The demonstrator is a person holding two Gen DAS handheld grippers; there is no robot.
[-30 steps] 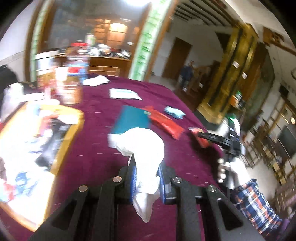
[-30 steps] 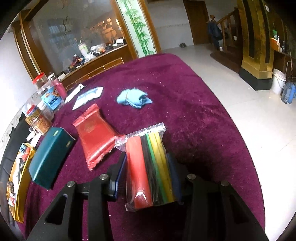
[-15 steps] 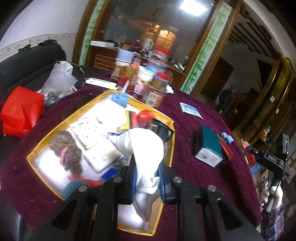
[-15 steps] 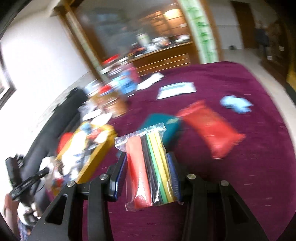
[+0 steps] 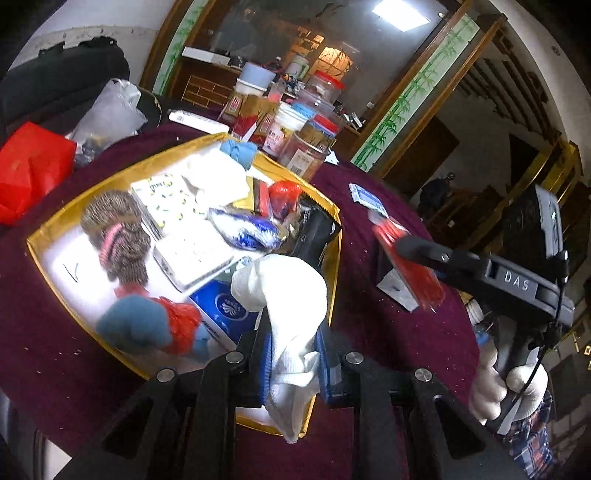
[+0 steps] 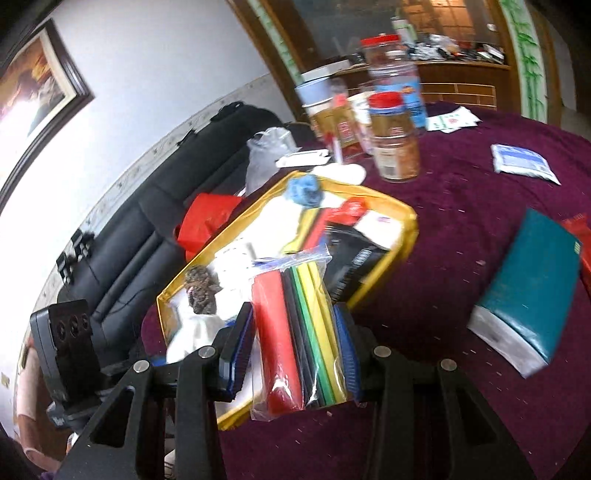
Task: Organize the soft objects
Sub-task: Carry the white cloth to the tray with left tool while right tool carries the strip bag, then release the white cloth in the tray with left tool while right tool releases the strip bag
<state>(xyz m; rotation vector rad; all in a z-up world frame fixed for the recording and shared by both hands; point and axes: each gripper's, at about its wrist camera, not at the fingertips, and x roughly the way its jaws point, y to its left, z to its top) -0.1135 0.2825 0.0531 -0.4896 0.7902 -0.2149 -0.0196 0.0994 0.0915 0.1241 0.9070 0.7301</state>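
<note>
The left hand-held gripper (image 5: 293,363) clamps a white sock (image 5: 291,302) over the gold tray (image 5: 334,280). The right hand-held gripper (image 6: 295,352) pinches a clear bag of coloured strips (image 6: 295,332) at the tray's near edge on the maroon counter (image 6: 461,229).

Both views are strongly bent by the fisheye lens, with straight door frames bowed and the corners lost to black. In the left wrist view a ceiling light (image 5: 400,14) glows white overhead and the white floor of the gold tray (image 5: 55,266) glares, while the room behind stays dim. The right wrist view is softly smeared, most on the jars (image 6: 393,140) and teal box (image 6: 532,288), and the wall picture (image 6: 26,92) is washed out by glare.
</note>
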